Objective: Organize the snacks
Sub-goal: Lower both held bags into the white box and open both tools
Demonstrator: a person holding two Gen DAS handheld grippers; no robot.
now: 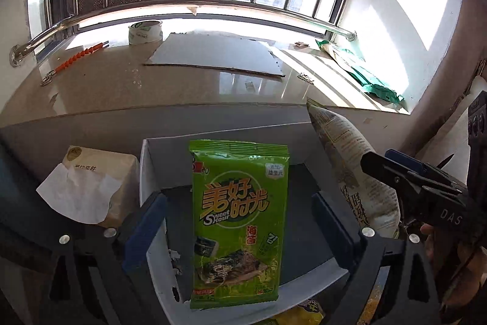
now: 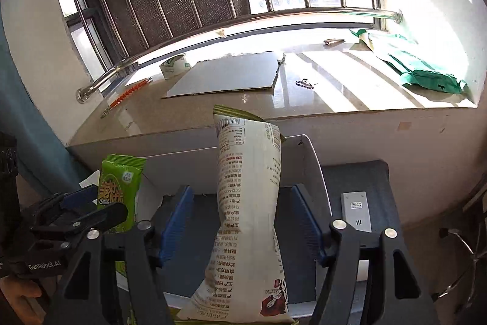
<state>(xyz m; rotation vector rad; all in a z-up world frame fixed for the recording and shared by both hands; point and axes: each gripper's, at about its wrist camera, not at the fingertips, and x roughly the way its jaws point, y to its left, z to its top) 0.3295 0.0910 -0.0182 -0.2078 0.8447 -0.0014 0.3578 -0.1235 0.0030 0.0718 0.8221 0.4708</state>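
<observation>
A green seaweed snack packet (image 1: 237, 224) stands upright between the wide-apart fingers of my left gripper (image 1: 239, 226), above a white box (image 1: 146, 172); the fingers do not touch it, and its bottom is out of view. It also shows in the right wrist view (image 2: 120, 191). A tall white snack bag (image 2: 248, 218) stands between the spread fingers of my right gripper (image 2: 243, 224), over the same box (image 2: 313, 163). What holds either packet up is hidden. The white bag also shows in the left wrist view (image 1: 350, 163), with the right gripper (image 1: 411, 178) beside it.
A tissue pack (image 1: 91, 185) lies left of the box. A white remote (image 2: 356, 212) lies on the blue surface to the right. On the stone sill behind are a cardboard sheet (image 1: 216, 54), a tape roll (image 1: 145, 32), an orange rod (image 1: 79, 57) and a green bag (image 2: 426, 66).
</observation>
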